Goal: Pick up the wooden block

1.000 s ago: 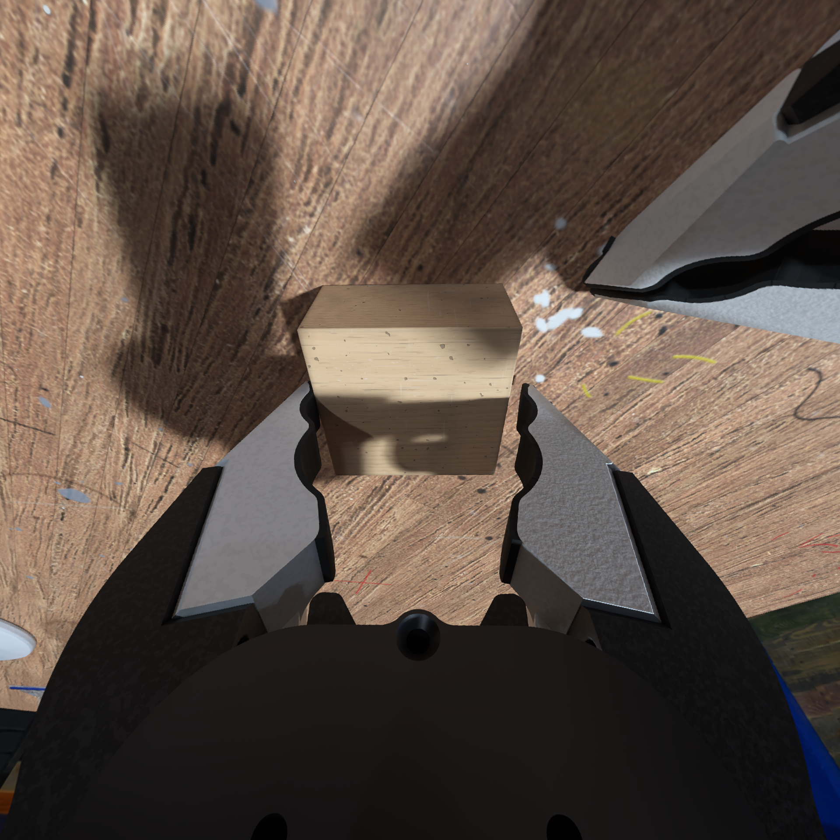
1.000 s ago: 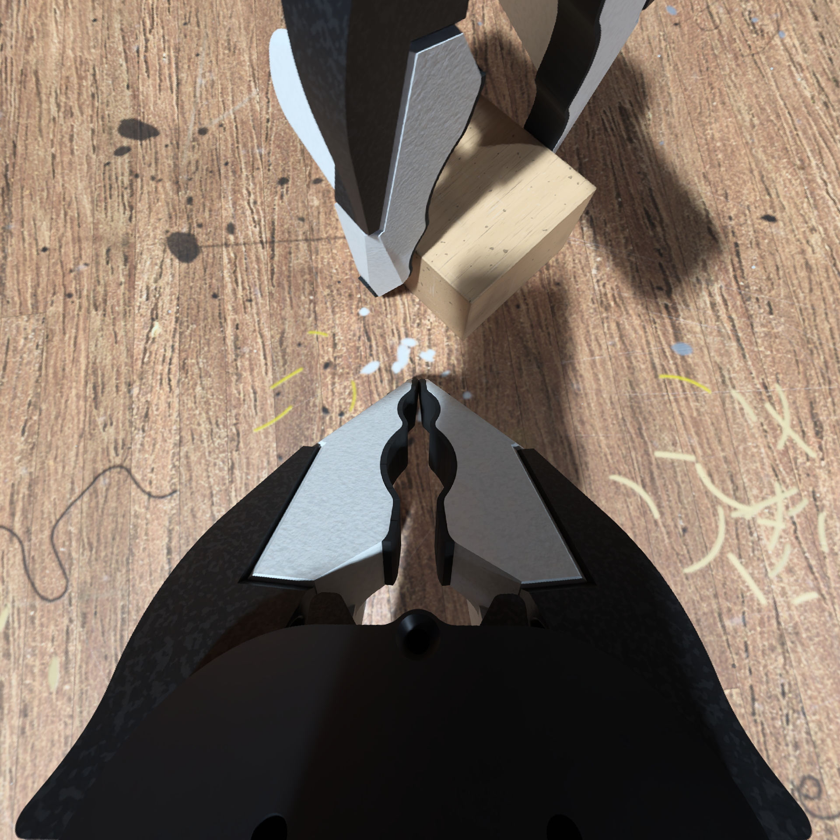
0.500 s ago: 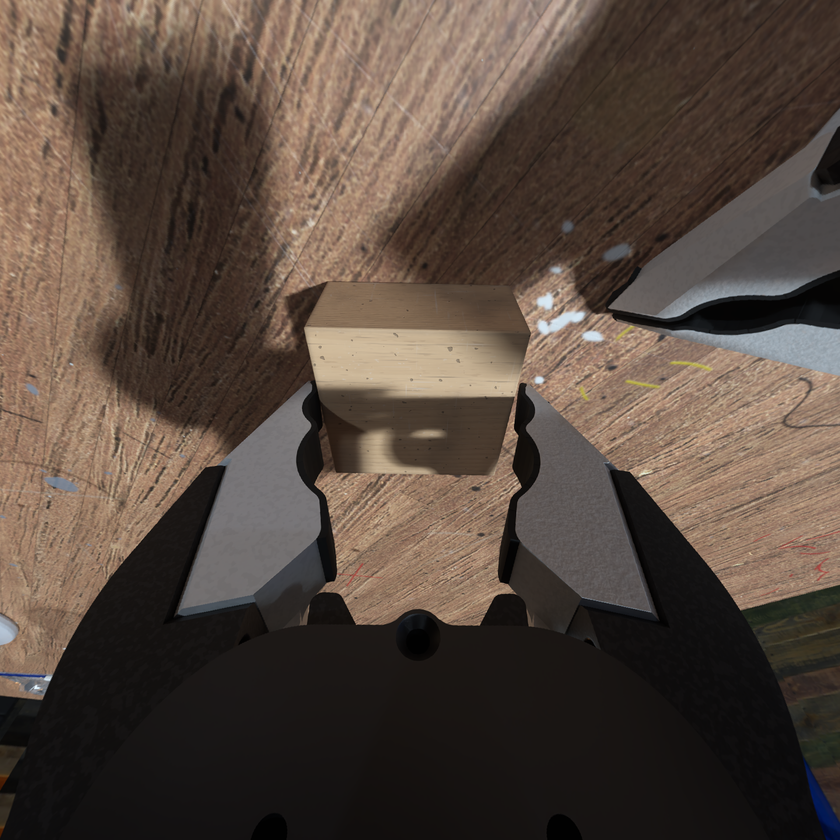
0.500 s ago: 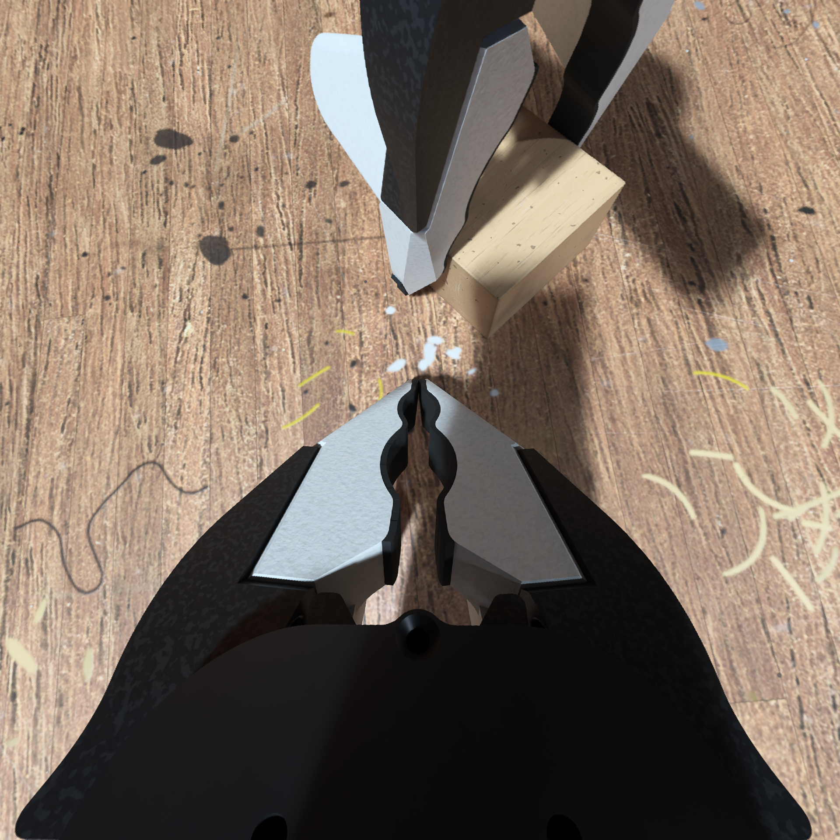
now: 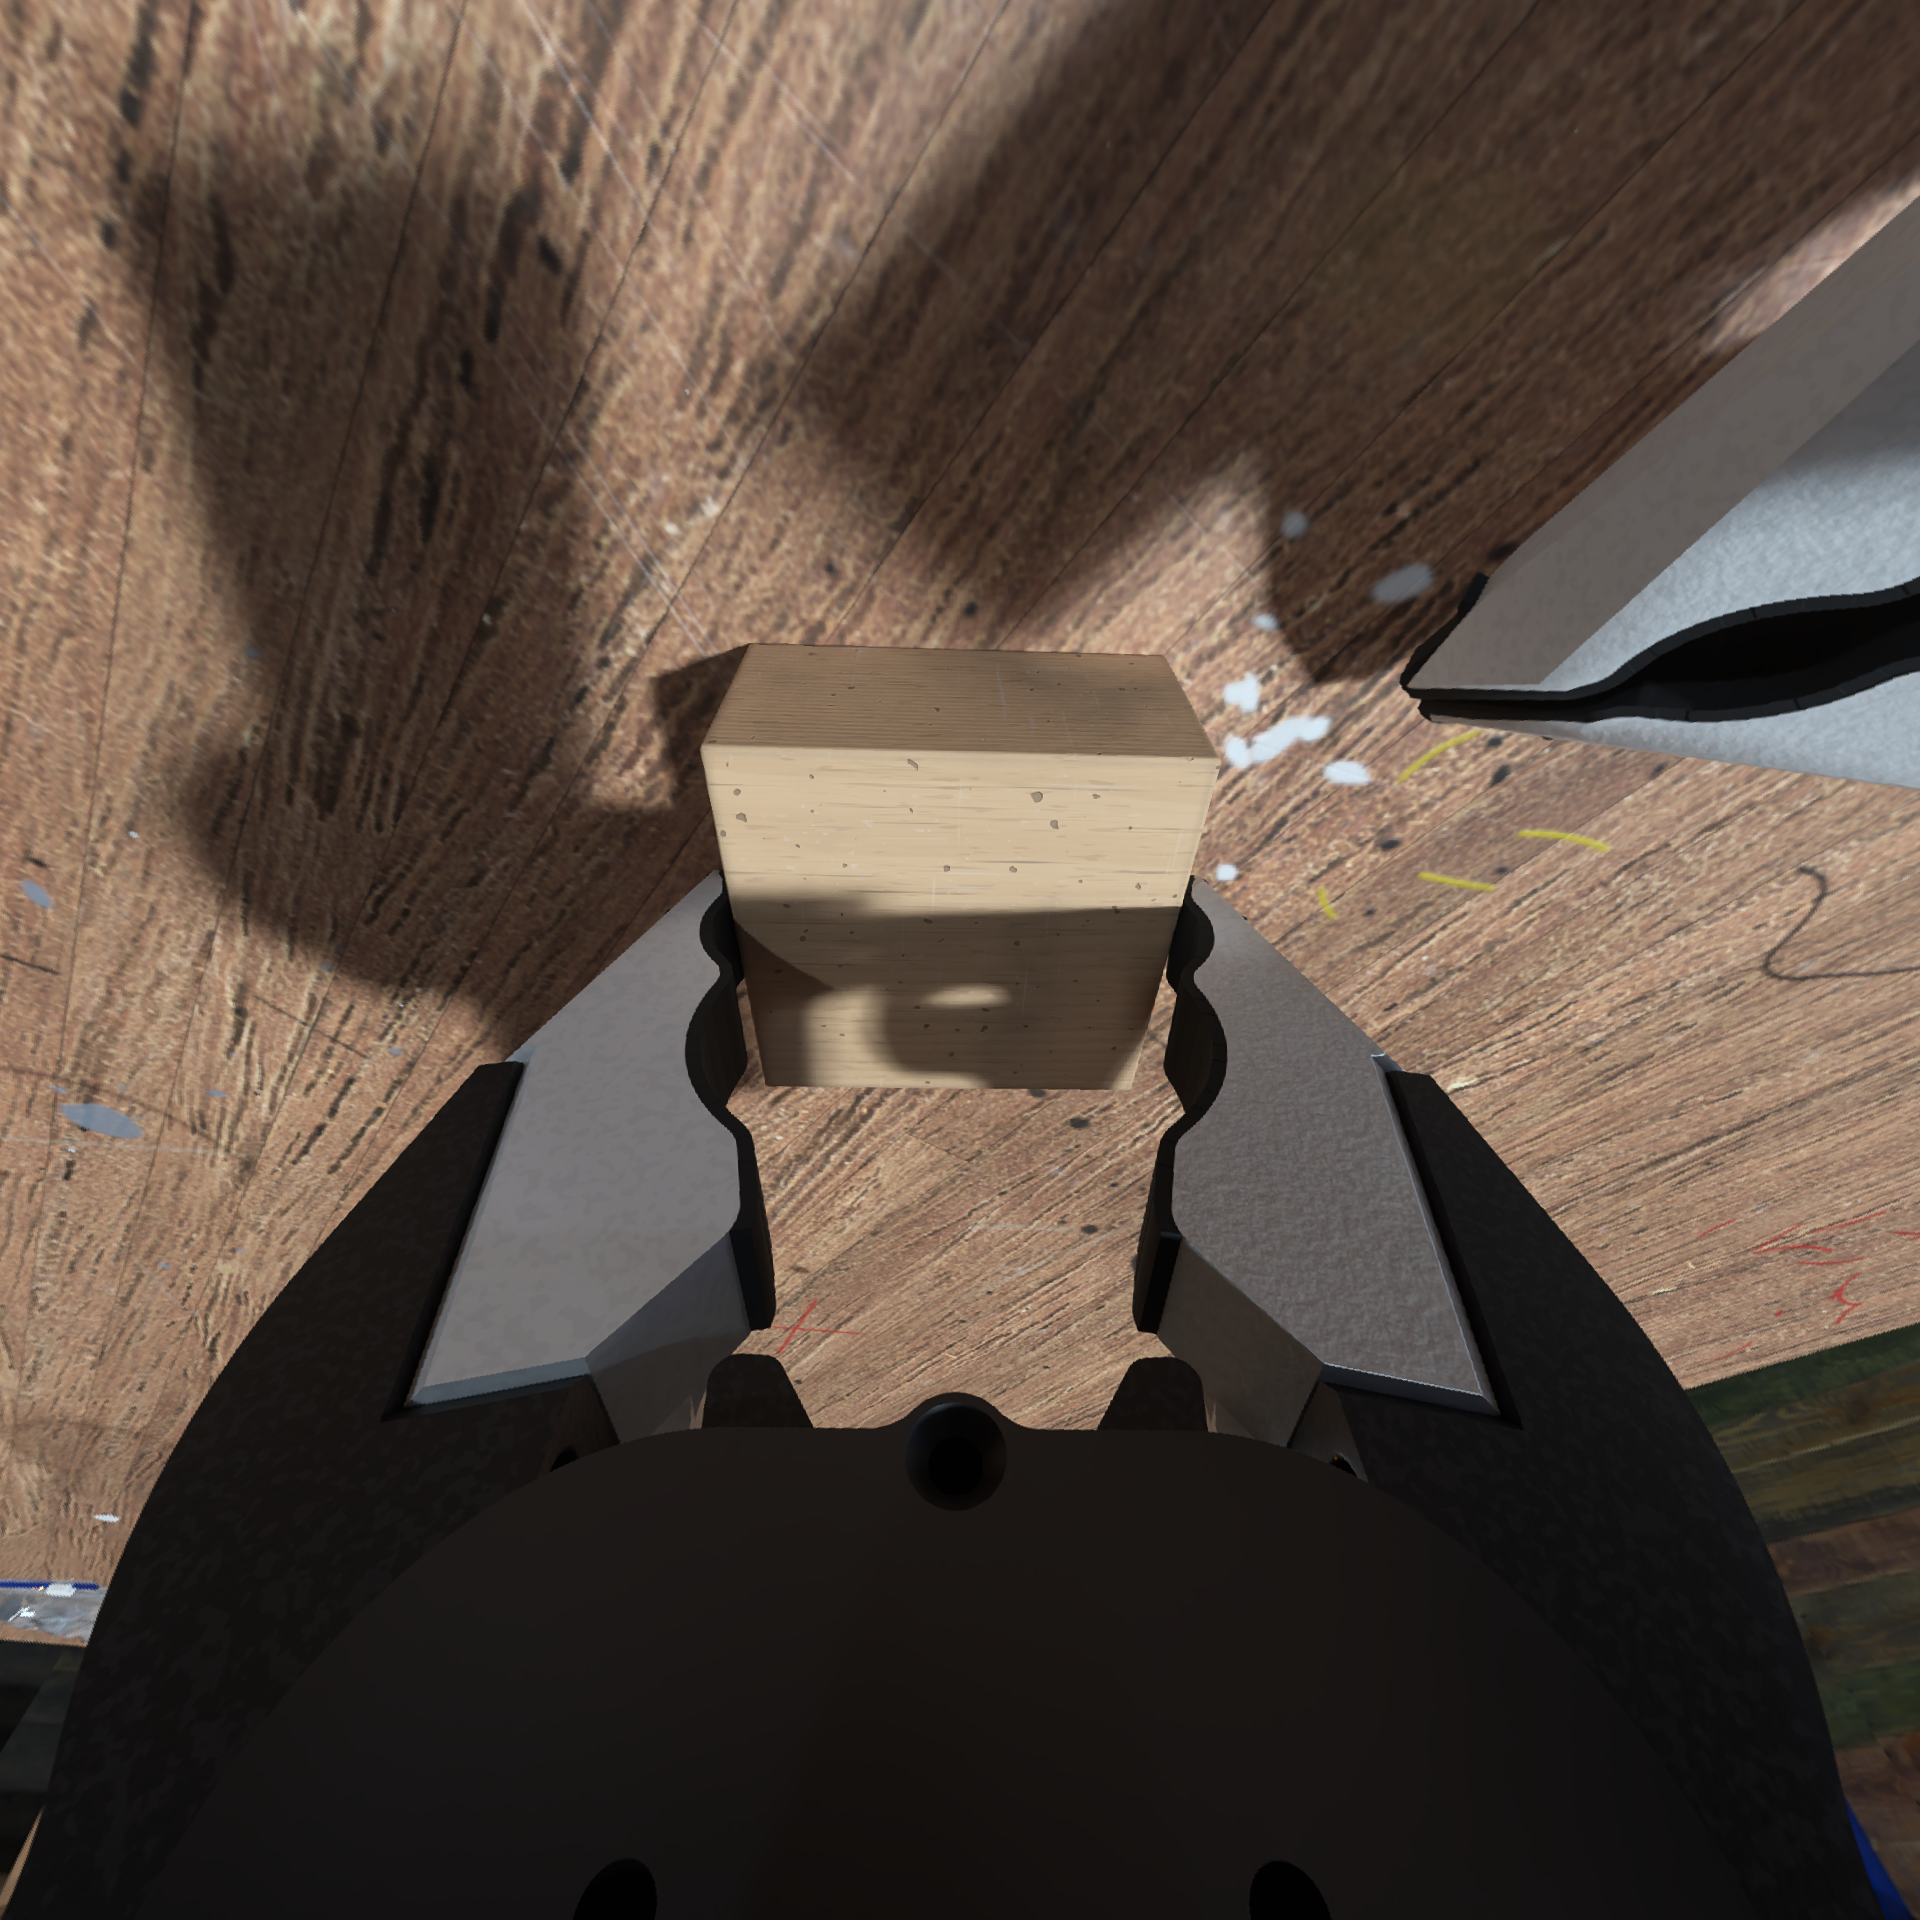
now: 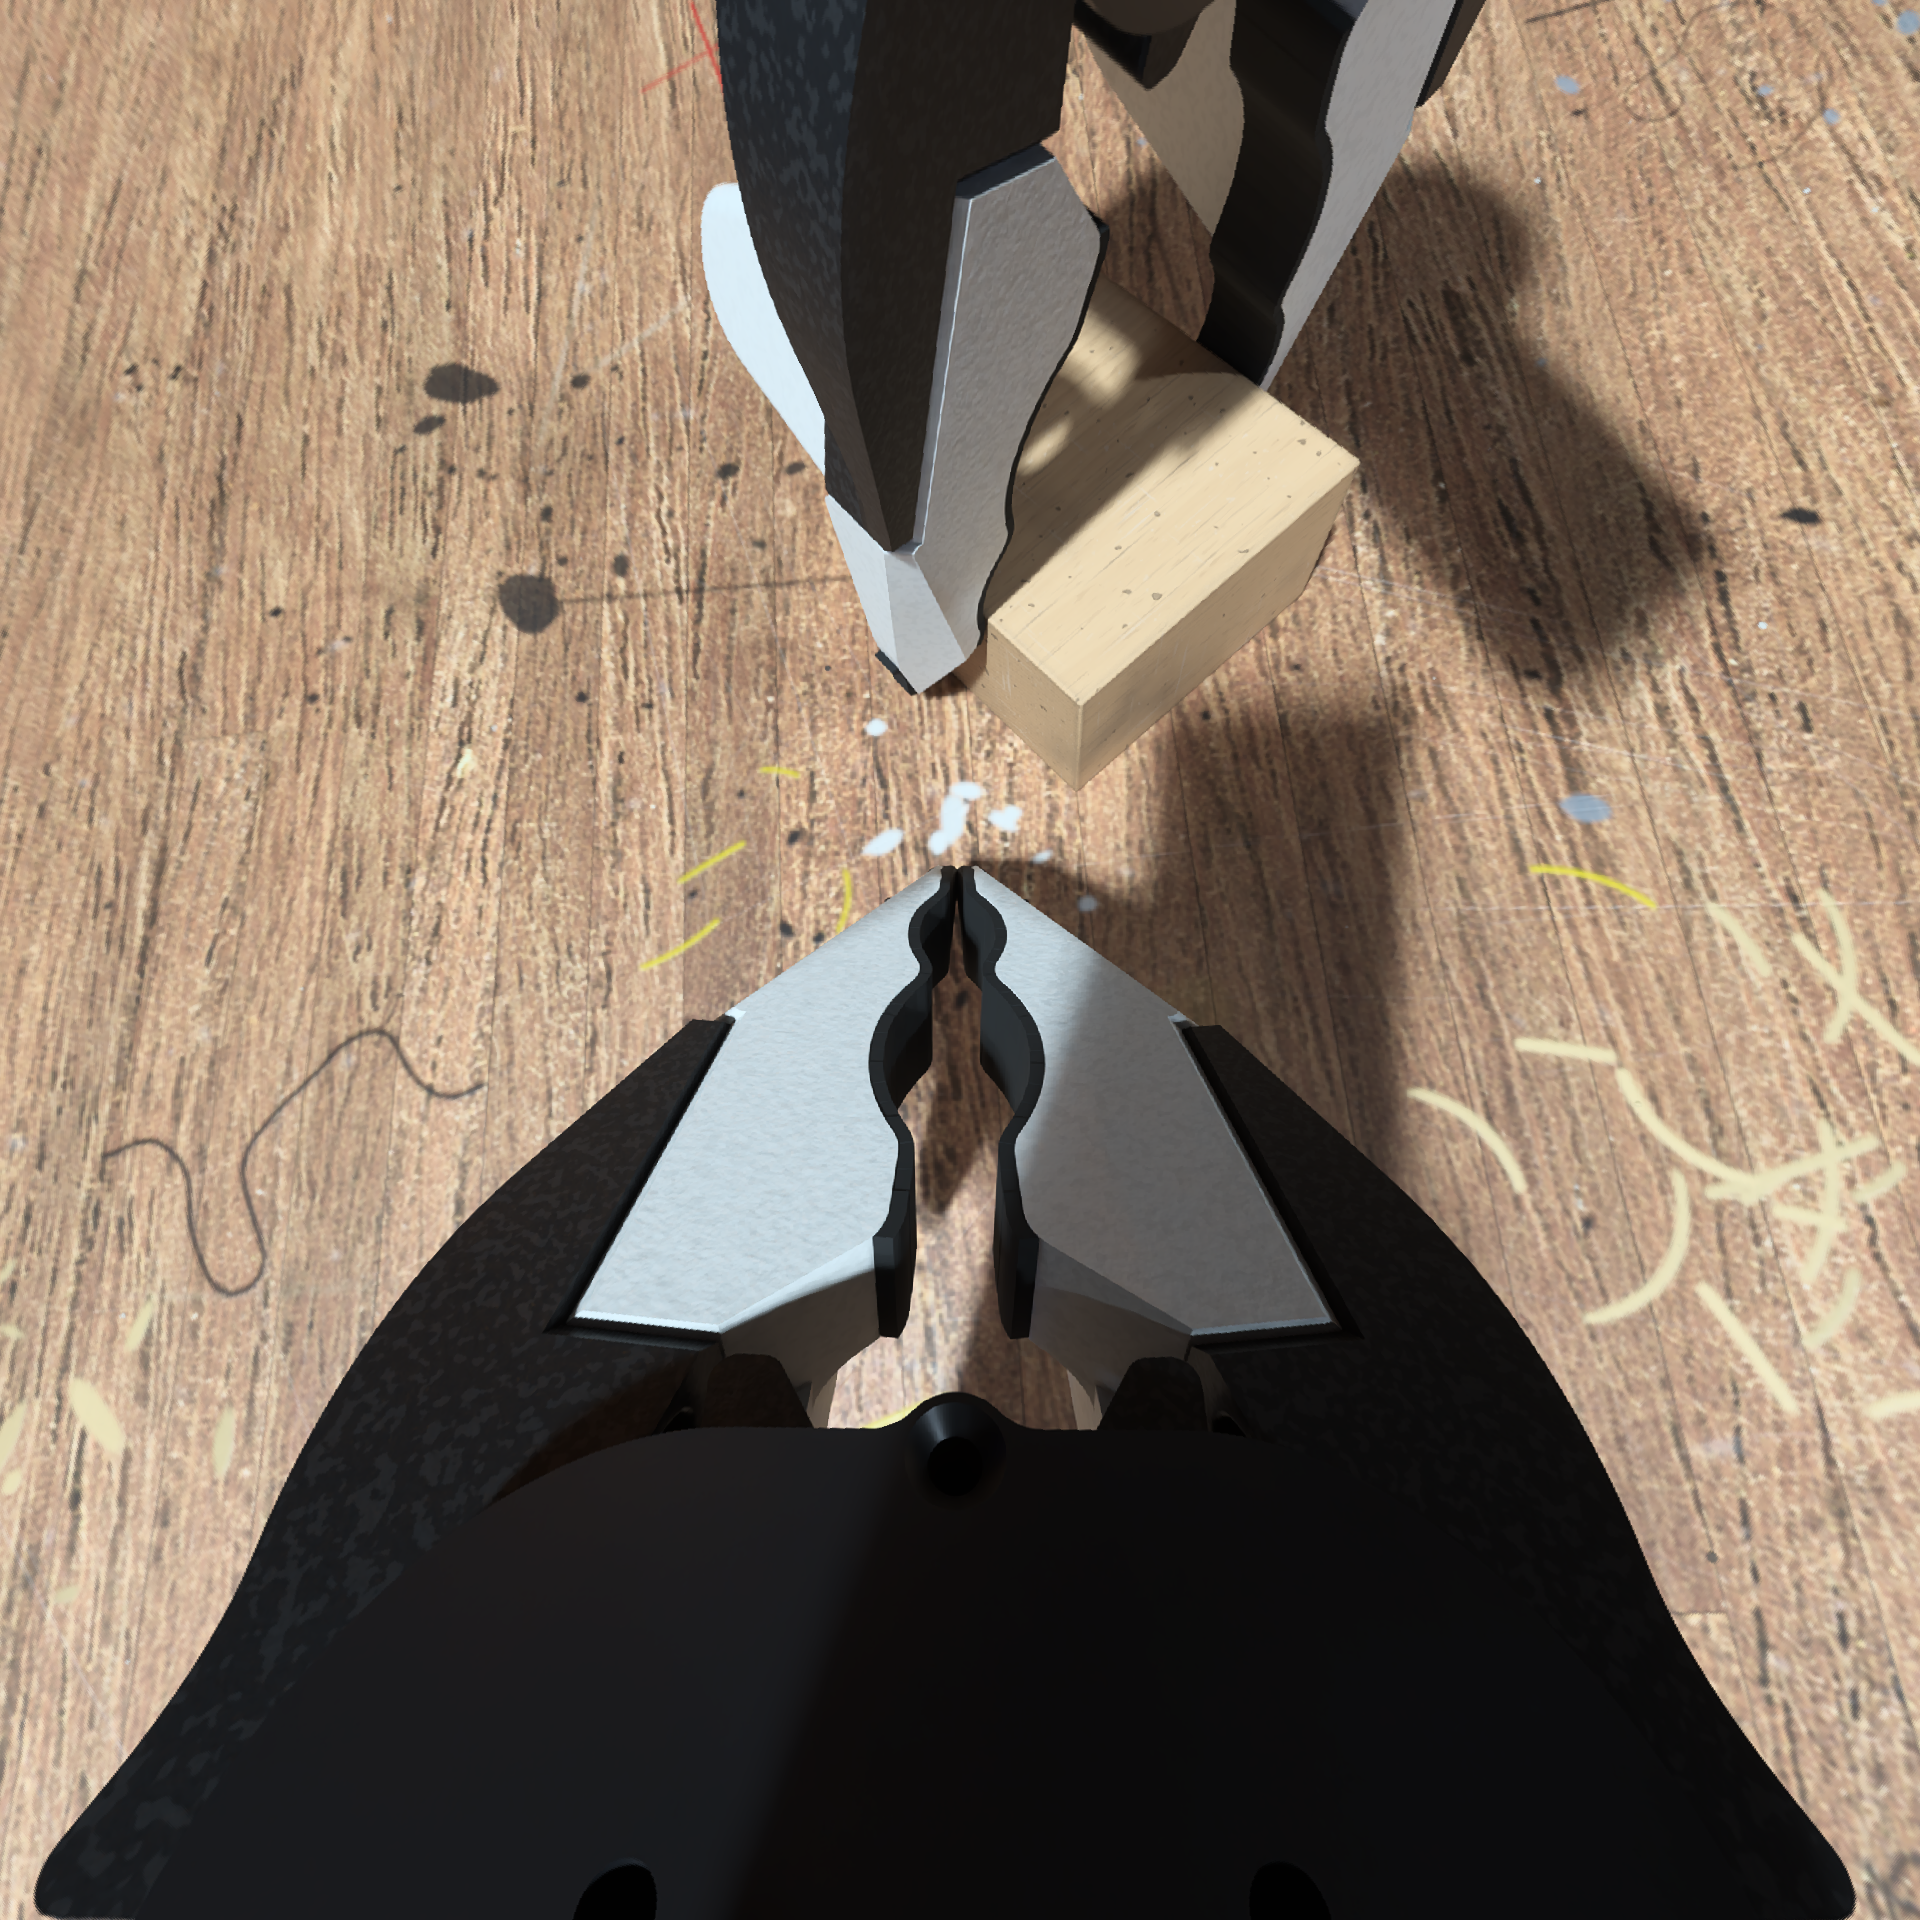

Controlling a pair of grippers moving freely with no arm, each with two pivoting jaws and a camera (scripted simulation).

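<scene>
Pale, fine-grained wood flecked with small dark specks makes up the wooden block [image 5: 956,831], a squared chunk with crisp edges that stands between the fingertips of the left gripper [image 5: 956,914]. Both black wavy pads press against its opposite sides, so the grey, matte-textured fingers [image 5: 613,1174] are pinching it. From the right wrist view the block [image 6: 1174,540] casts a shadow on the table below, though whether its underside touches the boards cannot be told.

Beneath lies a table [image 5: 416,416] of brown, strongly streaked planks, marked with white paint flecks [image 5: 1278,738], short yellow strokes [image 5: 1455,883], a thin black scribble [image 6: 260,1174] and dark ink blots [image 6: 525,601]. Pale curled shavings [image 6: 1714,1174] are scattered to one side.

Just beside the block, close to the white flecks, the right gripper [image 6: 956,878] points toward it with its fingers pressed together at the tips, holding nothing. No readable writing shows anywhere.
</scene>
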